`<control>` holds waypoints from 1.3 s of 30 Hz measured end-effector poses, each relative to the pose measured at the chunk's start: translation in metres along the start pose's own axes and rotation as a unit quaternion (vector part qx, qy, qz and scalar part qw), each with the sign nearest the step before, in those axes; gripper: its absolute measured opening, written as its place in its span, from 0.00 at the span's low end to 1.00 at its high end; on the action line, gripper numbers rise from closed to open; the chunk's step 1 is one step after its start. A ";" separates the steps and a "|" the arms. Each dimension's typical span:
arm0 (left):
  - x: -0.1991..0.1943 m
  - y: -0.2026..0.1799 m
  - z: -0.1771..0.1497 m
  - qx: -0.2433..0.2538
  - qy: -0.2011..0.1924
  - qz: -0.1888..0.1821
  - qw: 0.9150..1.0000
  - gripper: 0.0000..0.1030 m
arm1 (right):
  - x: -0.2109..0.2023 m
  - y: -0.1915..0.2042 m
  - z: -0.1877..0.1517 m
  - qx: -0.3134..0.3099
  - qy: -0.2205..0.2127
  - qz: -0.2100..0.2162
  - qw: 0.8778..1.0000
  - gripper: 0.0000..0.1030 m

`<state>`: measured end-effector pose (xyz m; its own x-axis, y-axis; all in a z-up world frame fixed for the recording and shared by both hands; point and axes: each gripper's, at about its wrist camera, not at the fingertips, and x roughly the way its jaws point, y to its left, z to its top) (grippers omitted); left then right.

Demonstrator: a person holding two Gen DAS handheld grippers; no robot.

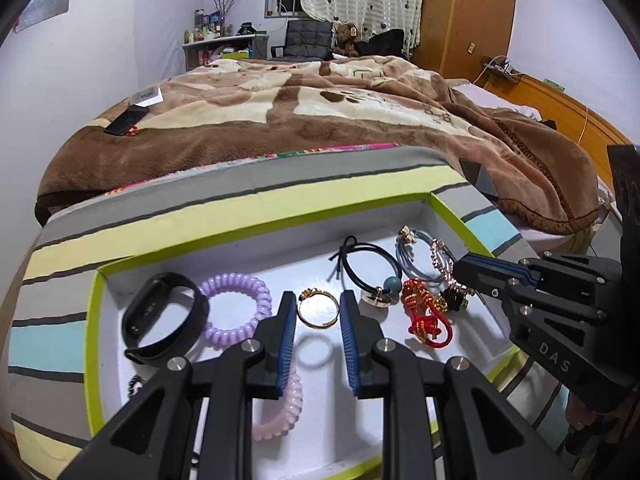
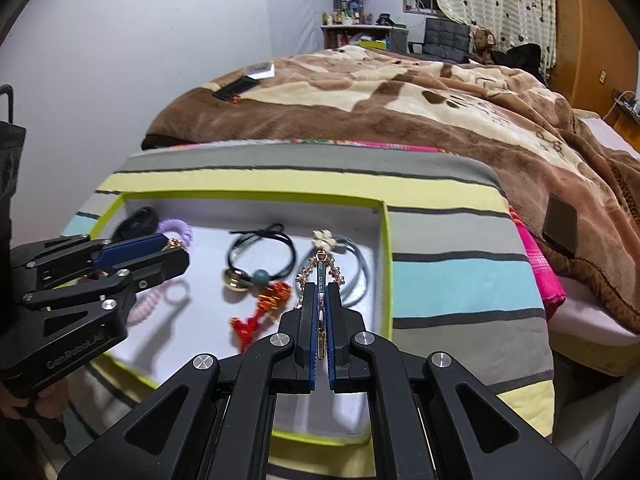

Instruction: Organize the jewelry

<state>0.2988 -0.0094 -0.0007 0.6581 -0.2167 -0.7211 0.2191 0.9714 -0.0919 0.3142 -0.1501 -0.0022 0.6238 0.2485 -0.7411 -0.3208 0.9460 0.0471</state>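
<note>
I am holding the left gripper (image 1: 318, 312) with its blue-padded fingers (image 1: 286, 340) part-spread around a thin gold ring with a small ornament (image 1: 318, 307). The ring sits at centre frame, level with the tips; whether the pads are touching it, I cannot tell. I am keeping the right gripper (image 2: 320, 300) pressed nearly together, pinching a rose-gold beaded chain bracelet (image 2: 320, 268). Its loop is projecting beyond the tips toward upper centre, and a gold strip is showing in the slit between the pads.

To do this step well, I judge the left fingers should be centred on the ring band, not the ornament, and closed gently, since thin metal can pivot or slip. The bracelet's hanging end should be kept off the red knotted cord bracelet (image 2: 260, 312), lower left of the right tips.

Outward, a purple spiral hair tie (image 1: 236, 308) and a black fitness band (image 1: 160, 316) are lying left of the ring; a black elastic hair tie with a teal bead (image 1: 372, 268) is lying upper right. Everything is resting in the white tray with a lime-green rim (image 1: 92, 340) on a striped cover (image 1: 60, 340).
</note>
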 end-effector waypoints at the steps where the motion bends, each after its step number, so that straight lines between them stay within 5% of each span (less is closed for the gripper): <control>1: 0.002 0.000 0.000 0.001 0.002 0.000 1.000 0.22 | 0.001 -0.001 0.000 0.000 0.001 -0.002 1.000 0.03; 15: 0.011 0.000 -0.004 -0.004 0.020 -0.003 1.000 0.29 | 0.005 -0.006 0.003 0.008 0.008 -0.005 1.000 0.04; 20: 0.003 -0.001 -0.007 -0.004 0.015 -0.001 1.000 0.32 | 0.000 -0.007 0.001 0.013 0.001 -0.001 1.000 0.14; 39: -0.094 -0.005 -0.049 -0.033 -0.064 0.025 0.997 0.34 | -0.081 0.011 -0.048 0.025 -0.056 0.019 0.998 0.23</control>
<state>0.2003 0.0108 0.0338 0.7547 -0.1742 -0.6326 0.1381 0.9847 -0.1064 0.2255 -0.1698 0.0264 0.6881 0.3036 -0.6591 -0.3116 0.9439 0.1094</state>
